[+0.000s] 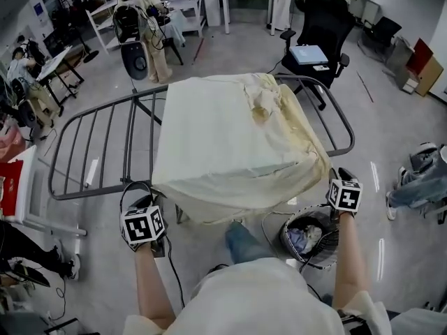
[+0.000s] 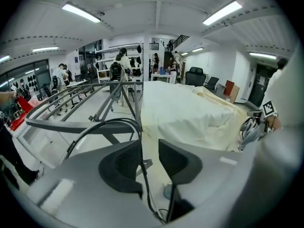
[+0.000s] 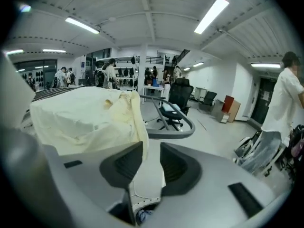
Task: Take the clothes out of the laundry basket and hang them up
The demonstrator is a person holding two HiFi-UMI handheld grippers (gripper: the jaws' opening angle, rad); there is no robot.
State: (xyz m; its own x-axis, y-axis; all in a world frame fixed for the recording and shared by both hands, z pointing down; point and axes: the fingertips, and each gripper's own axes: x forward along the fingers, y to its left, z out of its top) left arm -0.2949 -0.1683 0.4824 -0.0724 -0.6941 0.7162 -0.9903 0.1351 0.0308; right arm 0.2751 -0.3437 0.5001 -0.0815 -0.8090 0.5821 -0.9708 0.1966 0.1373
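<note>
grey metal drying rack (image 1: 91, 145) spread wide over the floor. draped across its middle, a large cream cloth (image 1: 230, 145), near edge hanging down. on the floor at lower right, a round laundry basket (image 1: 285, 246) with clothes (image 1: 302, 239) inside. left gripper (image 2: 149, 161) just beside the cloth's near left corner, jaws slightly apart, gripping nothing. right gripper (image 3: 151, 163) by the near right corner, above the basket, jaws likewise parted, empty.

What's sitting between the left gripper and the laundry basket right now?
Head view: between the left gripper and the round mesh laundry basket lie the hanging edge of the pale yellow cloth and the person's blue-jeaned knee.
</note>
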